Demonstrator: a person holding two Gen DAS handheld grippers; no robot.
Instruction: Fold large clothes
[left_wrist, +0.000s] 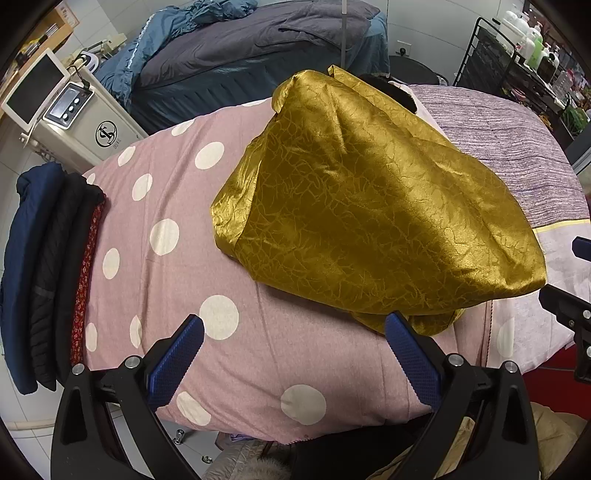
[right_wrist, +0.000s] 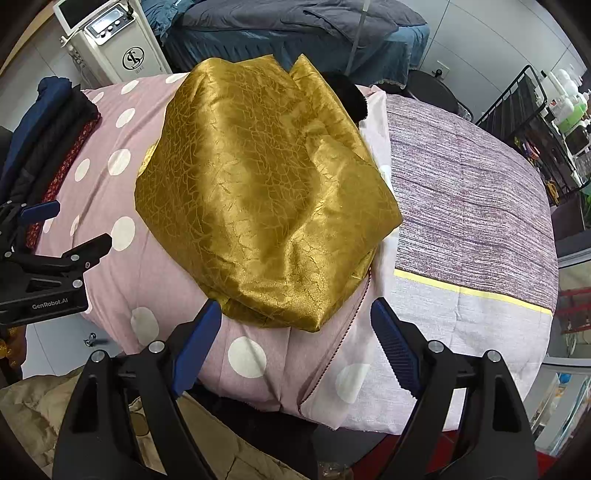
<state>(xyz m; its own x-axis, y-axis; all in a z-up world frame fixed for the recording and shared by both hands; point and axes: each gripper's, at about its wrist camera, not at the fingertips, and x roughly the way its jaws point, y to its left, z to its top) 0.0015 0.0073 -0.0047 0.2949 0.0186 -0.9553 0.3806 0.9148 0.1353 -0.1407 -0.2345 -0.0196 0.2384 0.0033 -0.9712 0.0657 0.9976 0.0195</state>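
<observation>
A shiny gold garment (left_wrist: 373, 206) (right_wrist: 258, 199) with a crackle pattern lies folded in a loose bundle on a pink bed cover with white dots (left_wrist: 166, 258) (right_wrist: 122, 273). My left gripper (left_wrist: 295, 323) hovers open just short of its near edge, the right fingertip (left_wrist: 397, 321) close to a gold corner, nothing held. My right gripper (right_wrist: 293, 308) is also open, its fingers on either side of the bundle's near corner and just short of it. The left gripper's body (right_wrist: 40, 273) shows at the left of the right wrist view.
A stack of folded dark clothes (left_wrist: 48, 280) (right_wrist: 48, 140) sits at the bed's left edge. A purple striped blanket (left_wrist: 509, 147) (right_wrist: 469, 199) covers the right side. A white machine with a screen (left_wrist: 62, 110) (right_wrist: 110, 40) stands behind, beside a grey-blue bed (left_wrist: 251, 44). Shelves with bottles (left_wrist: 532, 48) stand at right.
</observation>
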